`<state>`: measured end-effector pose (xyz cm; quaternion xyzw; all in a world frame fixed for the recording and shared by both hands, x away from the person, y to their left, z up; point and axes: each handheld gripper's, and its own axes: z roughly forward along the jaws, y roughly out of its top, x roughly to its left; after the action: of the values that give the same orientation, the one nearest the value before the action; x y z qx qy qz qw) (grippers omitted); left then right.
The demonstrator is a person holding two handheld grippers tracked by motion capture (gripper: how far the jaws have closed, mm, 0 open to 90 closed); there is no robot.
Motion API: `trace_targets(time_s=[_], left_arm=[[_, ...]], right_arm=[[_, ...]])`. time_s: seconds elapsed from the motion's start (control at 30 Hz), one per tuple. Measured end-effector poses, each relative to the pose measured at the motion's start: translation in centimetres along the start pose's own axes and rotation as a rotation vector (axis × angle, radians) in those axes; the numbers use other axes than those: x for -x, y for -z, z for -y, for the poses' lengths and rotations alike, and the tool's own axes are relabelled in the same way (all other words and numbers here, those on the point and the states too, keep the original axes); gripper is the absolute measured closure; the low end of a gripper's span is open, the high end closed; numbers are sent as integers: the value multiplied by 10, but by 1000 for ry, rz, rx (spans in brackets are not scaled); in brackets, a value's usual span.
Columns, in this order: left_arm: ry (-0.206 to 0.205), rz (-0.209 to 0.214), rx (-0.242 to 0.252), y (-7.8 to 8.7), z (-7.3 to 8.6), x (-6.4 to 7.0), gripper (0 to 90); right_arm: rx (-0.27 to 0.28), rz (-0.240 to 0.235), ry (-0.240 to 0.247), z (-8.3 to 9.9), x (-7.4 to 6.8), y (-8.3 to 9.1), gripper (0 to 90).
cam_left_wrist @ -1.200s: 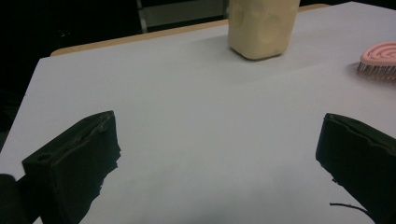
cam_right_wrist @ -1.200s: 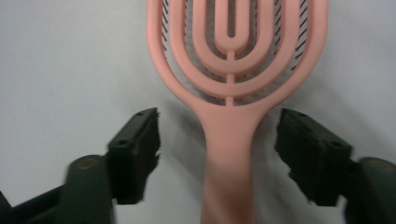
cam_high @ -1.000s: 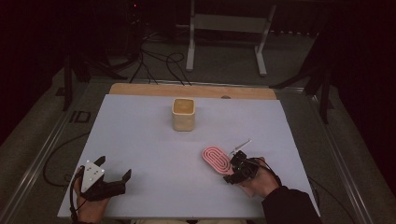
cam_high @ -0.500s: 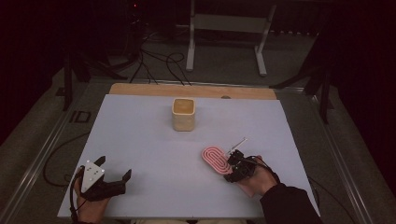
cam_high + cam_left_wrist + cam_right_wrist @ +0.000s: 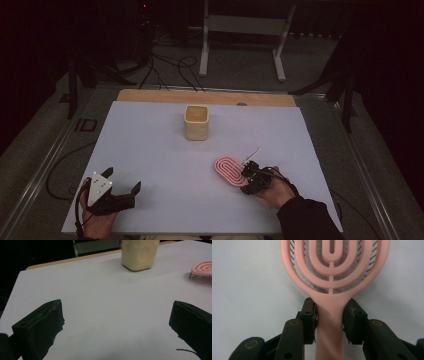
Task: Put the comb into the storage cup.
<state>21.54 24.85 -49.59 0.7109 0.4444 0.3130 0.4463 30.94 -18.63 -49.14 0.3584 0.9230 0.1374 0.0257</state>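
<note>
Both black fingers (image 5: 308,315) of the right gripper (image 5: 329,316) press against the neck of the pink hairbrush (image 5: 332,272), one on each side, its ringed head lying bristles-down on the white table (image 5: 150,150) at 12 o'clock from the jaws and its handle running back between them. At 10 o'clock from the brush, well apart, stands a cream cup (image 5: 196,122), with bare tabletop between. Left gripper (image 5: 120,192) rests near the table's 7 o'clock corner, jaws spread wide and holding nothing.

Pink brush (image 5: 331,270) smooth matt plastic; cream cup (image 5: 196,122) matt; table (image 5: 150,150) matt white, wood edge
</note>
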Motion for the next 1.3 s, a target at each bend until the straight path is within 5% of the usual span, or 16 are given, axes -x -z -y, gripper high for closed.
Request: trace_targets(time_s=[0.6,1.0,1.3], left_arm=[[-4,-3,-6,-1,0,0,0],[-3,-3,-10,-1,0,0,0],[-8,-2,-16,-2,1,1,1]], right_arm=[[23,13,-10,3,1,1,697],[131,28,-50,10,1,6,698],[279,21,-61,10,-1,18,698]])
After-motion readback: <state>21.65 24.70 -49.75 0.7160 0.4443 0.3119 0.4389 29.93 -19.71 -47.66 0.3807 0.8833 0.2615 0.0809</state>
